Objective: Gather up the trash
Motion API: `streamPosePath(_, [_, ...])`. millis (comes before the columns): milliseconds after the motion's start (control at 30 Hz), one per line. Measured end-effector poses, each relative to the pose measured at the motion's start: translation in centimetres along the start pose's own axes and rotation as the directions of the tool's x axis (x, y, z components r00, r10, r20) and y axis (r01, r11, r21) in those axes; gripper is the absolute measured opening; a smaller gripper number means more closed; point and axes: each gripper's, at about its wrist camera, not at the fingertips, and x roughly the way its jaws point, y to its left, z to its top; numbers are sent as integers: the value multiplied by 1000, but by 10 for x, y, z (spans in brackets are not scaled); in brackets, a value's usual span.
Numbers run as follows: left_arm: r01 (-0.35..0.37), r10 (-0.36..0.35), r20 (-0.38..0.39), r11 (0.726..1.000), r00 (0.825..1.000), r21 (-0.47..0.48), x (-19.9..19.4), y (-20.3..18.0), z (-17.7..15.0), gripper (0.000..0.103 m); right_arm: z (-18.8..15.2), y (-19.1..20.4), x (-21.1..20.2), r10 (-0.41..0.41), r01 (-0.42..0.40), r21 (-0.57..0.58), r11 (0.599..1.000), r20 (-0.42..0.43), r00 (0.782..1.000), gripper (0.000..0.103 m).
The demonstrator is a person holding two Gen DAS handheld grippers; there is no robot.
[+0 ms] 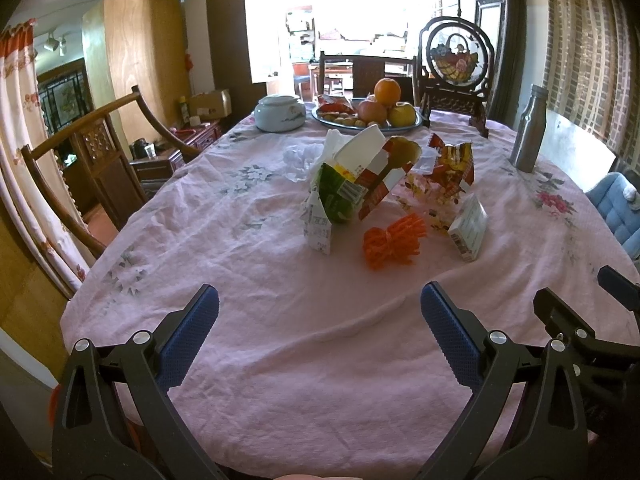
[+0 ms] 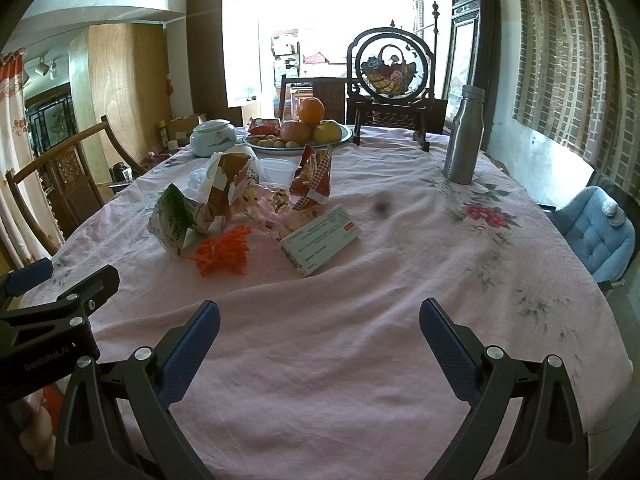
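Note:
Trash lies in a heap mid-table on the pink tablecloth (image 1: 248, 320): a green-and-white carton (image 1: 334, 196) (image 2: 176, 216), a red-and-white paper cup (image 1: 372, 168) (image 2: 226, 184), a torn red snack bag (image 1: 454, 168) (image 2: 314, 178), an orange tangle of strips (image 1: 394, 242) (image 2: 224, 250), a flat white box (image 1: 468, 228) (image 2: 324, 240), a clear plastic cup (image 2: 276, 170) and crumpled white plastic (image 1: 304, 158). My left gripper (image 1: 320, 336) hangs open above the near cloth, well short of the heap. My right gripper (image 2: 320, 350) is open too, over bare cloth before the white box.
A fruit plate (image 1: 366, 114) (image 2: 300, 130), a lidded white jar (image 1: 280, 112) (image 2: 212, 136), a framed ornament on a stand (image 1: 456, 64) (image 2: 394, 68) and a steel bottle (image 1: 528, 128) (image 2: 464, 136) stand at the far side. Wooden chairs (image 1: 96, 152) flank the left, a blue cushioned seat (image 2: 596, 228) the right.

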Motion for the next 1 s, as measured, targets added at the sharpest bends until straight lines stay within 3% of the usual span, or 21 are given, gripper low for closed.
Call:
streamPosePath(267, [-18, 18, 4, 999, 1000, 28, -3, -2, 1, 97, 1, -13, -7, -24, 24, -1, 1000, 44, 999, 98])
streamPosePath(433, [56, -55, -19, 997, 998, 52, -8, 0, 9, 97, 6, -36, -33, -56, 54, 23, 998, 120, 991, 98])
streamPosePath(567, [129, -129, -1, 991, 992, 39, -22, 12, 27, 97, 15, -65, -70, -80, 67, 62, 996, 228, 970, 98])
streamPosePath(700, [150, -150, 54, 989, 987, 6, -44, 28, 56, 97, 30, -101, -112, -82, 38, 138, 990, 324, 943, 98])
streamPosePath(833, [206, -203, 80, 978, 976, -38, -54, 39, 86, 97, 60, -118, -145, -77, 17, 148, 989, 410, 909, 98])
streamPosePath(1000, [206, -204, 75, 978, 976, -16, -36, 32, 107, 97, 98, -109, -140, 25, -62, 81, 995, 401, 916, 98])
